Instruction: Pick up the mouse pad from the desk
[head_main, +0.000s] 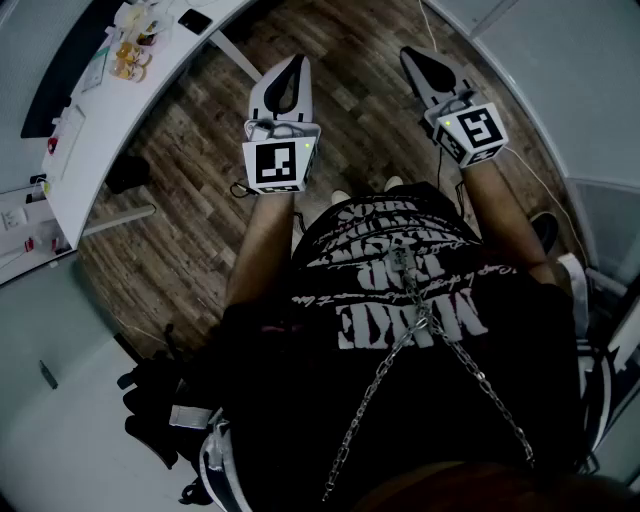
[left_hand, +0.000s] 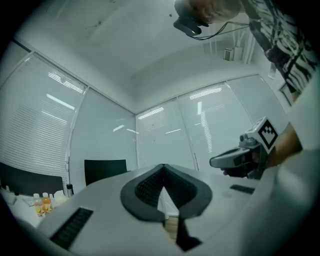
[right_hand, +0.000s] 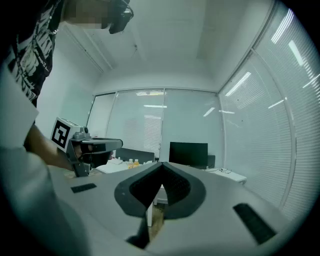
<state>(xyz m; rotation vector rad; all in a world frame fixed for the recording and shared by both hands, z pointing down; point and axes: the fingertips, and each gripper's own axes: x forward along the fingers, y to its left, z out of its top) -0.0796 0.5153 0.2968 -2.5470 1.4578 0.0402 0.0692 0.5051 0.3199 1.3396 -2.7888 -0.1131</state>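
Both grippers are held out level in front of the person, over the wooden floor (head_main: 190, 230) and apart from the white desk (head_main: 110, 130) at the upper left. My left gripper (head_main: 294, 68) is shut and holds nothing; its jaws (left_hand: 163, 194) meet in its own view. My right gripper (head_main: 416, 58) is also shut and empty, its jaws (right_hand: 160, 190) pressed together. A long dark strip (head_main: 65, 75) runs along the desk's far side; I cannot tell whether it is the mouse pad. Each gripper shows in the other's view, the right gripper (left_hand: 220, 161) and the left gripper (right_hand: 116, 144).
Small bottles (head_main: 130, 55) and a black flat item (head_main: 195, 19) sit on the desk. A dark monitor (right_hand: 188, 153) stands by the blinds. A desk leg (head_main: 235, 55) reaches the floor near the left gripper. A black bag (head_main: 160, 400) lies at the lower left.
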